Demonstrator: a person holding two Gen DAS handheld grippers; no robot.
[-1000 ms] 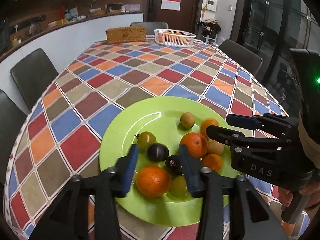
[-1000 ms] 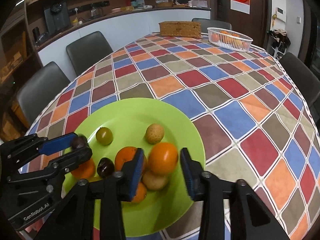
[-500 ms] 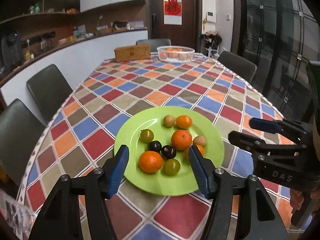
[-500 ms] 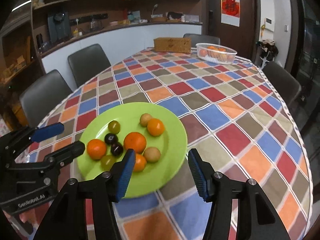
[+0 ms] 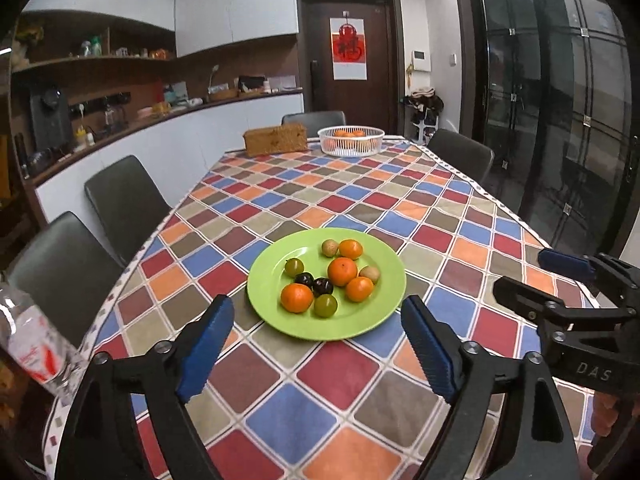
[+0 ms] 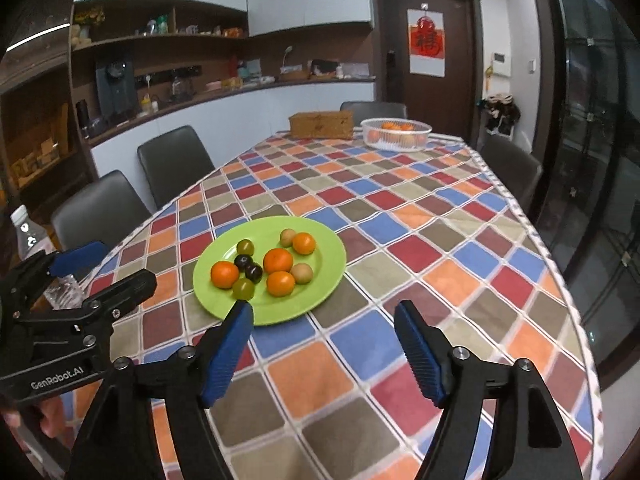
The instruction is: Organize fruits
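A green plate (image 5: 276, 316) sits on the checkered tablecloth near the front of the table and also shows in the right wrist view (image 6: 328, 276). It holds several oranges (image 5: 296, 297), two green plums, two dark plums (image 5: 322, 286) and two small tan fruits. My left gripper (image 5: 318, 350) is open and empty, held back from the plate above the near table edge. My right gripper (image 6: 324, 346) is open and empty, to the right of the left one, also back from the plate.
A white basket (image 5: 351, 141) with oranges and a woven box (image 5: 275, 140) stand at the table's far end. A plastic water bottle (image 5: 38, 344) stands at the left front. Dark chairs (image 5: 120, 200) line both sides of the table.
Both grippers have pulled back and up from the plate, which now looks smaller and farther. Their jaws have opened wider. The fruit on the plate has not moved.
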